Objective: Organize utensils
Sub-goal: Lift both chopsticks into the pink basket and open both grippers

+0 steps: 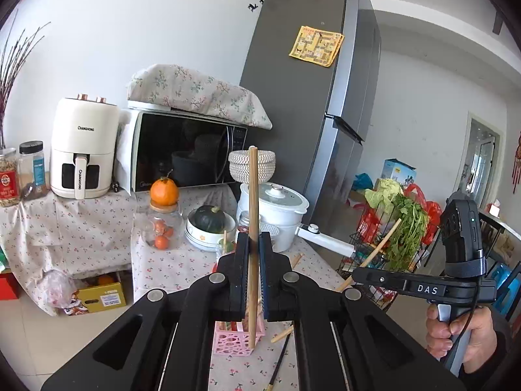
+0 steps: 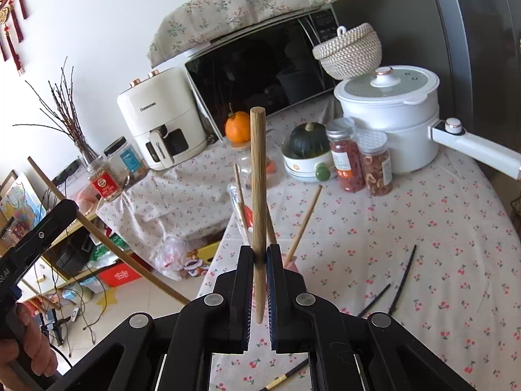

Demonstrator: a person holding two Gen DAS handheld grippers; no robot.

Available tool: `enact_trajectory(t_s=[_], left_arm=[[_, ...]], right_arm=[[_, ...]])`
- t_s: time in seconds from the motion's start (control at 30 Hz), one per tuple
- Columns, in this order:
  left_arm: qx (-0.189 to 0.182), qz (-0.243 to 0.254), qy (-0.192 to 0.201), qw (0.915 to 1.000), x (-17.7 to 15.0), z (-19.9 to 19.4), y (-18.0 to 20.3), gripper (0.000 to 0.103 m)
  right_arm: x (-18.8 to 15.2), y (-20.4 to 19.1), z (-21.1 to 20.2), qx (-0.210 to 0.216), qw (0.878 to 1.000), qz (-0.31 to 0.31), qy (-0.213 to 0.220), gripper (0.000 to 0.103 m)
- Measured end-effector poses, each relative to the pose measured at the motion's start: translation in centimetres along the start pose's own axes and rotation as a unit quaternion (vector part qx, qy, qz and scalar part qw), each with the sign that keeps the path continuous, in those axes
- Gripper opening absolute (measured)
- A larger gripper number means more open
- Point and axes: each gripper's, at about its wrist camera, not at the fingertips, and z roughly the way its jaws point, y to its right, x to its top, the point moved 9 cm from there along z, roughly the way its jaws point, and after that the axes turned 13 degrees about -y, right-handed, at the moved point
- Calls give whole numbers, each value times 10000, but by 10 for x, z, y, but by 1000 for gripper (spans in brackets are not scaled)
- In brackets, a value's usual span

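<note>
In the left wrist view my left gripper (image 1: pixel 252 238) is shut on a light wooden chopstick (image 1: pixel 252 195) that stands upright above a pink openwork holder (image 1: pixel 236 339). My right gripper (image 2: pixel 259 251) is shut on a second wooden chopstick (image 2: pixel 258 179), also upright. Each gripper shows in the other's view: the right one (image 1: pixel 356 275) with its stick (image 1: pixel 374 254), and the left one (image 2: pixel 68 208) with its stick (image 2: pixel 104 244). The pink holder (image 2: pixel 290 264), mostly hidden behind my right fingers, has wooden chopsticks (image 2: pixel 307 215) leaning in it. Black chopsticks (image 2: pixel 403 277) lie loose on the cherry-print tablecloth (image 2: pixel 439 228).
At the back of the table stand a white pot with a long handle (image 2: pixel 390 110), two spice jars (image 2: pixel 374 166), a bowl with a green squash (image 2: pixel 306 150), a microwave (image 2: pixel 260 71) and an air fryer (image 2: pixel 159 120). A fridge (image 1: pixel 309 97) and a wire rack of greens (image 1: pixel 400 228) stand to the right.
</note>
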Motion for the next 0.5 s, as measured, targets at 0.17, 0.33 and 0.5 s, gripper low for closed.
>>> enact_trajectory(t_s=[0.17,0.33,0.5], left_arm=[[157,-60,71,9998,10,22,-7,6],[365,-148,-134,9991,3,60,-15,6],[532,-126,-401,9977,-12,98,-20,6]], right_arm=[[12,-8,2,-123,9996,-96,231,4],[22,-11,14,-401,9981,-253,387,4],[25,-7,38,-559,9977,-280,277,4]])
